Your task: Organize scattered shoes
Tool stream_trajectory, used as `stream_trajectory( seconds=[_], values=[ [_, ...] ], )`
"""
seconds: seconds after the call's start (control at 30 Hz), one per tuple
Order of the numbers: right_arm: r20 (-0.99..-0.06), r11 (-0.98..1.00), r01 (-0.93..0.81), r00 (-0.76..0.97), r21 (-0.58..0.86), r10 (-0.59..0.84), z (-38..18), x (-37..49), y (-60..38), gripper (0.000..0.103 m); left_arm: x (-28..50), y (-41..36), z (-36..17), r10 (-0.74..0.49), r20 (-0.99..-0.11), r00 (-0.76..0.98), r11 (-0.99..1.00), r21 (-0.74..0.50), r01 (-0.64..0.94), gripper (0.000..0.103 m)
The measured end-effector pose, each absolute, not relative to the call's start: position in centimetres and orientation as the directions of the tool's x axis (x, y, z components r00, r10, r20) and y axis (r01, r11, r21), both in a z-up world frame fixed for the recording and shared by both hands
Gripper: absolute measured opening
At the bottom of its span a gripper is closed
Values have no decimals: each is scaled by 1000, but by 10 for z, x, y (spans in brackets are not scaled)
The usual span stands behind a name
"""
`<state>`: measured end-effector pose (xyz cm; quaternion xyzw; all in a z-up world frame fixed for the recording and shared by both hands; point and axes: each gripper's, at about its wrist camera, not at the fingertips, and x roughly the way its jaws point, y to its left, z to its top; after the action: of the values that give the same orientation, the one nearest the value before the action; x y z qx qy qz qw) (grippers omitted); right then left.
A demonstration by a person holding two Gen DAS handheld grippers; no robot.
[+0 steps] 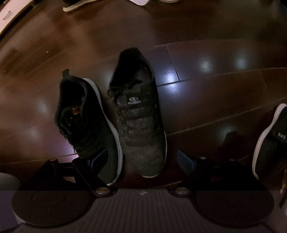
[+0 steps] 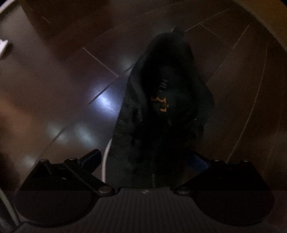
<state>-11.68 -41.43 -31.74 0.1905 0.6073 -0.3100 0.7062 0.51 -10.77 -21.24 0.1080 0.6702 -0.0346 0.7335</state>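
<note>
In the left wrist view, a dark grey knit shoe [image 1: 141, 123] with a white logo on its tongue lies on the floor, toe toward me. Beside it on the left, a black shoe [image 1: 84, 121] with an orange tongue mark and white sole leans on its side. My left gripper [image 1: 142, 161] is open above their toes, and its left finger [image 1: 98, 160] overlaps the black shoe. In the right wrist view, another black shoe [image 2: 165, 111] with an orange mark fills the gap of my open right gripper [image 2: 146, 160]. Its toe covers part of the right pad [image 2: 200, 162].
The dark wooden floor [image 1: 215, 100] reflects spots of light. A white-soled black shoe [image 1: 270, 143] shows at the right edge of the left wrist view. More shoes [image 1: 75, 5] and a white object [image 1: 12, 12] lie at the far top.
</note>
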Motion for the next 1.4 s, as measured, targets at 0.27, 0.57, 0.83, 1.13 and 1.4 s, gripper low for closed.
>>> stream_trajectory(
  seconds=[0.27,0.57,0.83,1.13,1.4],
  values=[
    [-971,790,599,83,-130,-223,-313,-123,-426,94,-3,-112,-216,87,-993,83,968,104,229,88],
    [-965,931,338,164,-141,-206,-298,-129,-403,81,-1,-103,-213,86,-993,85,974,101,203,88],
    [-970,993,30,213,-111,-115,-305,-128,-397,81,1,-103,-214,88,-993,77,974,102,203,88],
    [-975,961,275,205,-31,-90,-290,-125,-400,93,2,-105,-216,91,-993,73,975,104,197,88],
    [-966,865,501,238,36,-97,-290,-138,-410,94,2,-105,-217,94,-993,70,975,106,197,88]
  ],
)
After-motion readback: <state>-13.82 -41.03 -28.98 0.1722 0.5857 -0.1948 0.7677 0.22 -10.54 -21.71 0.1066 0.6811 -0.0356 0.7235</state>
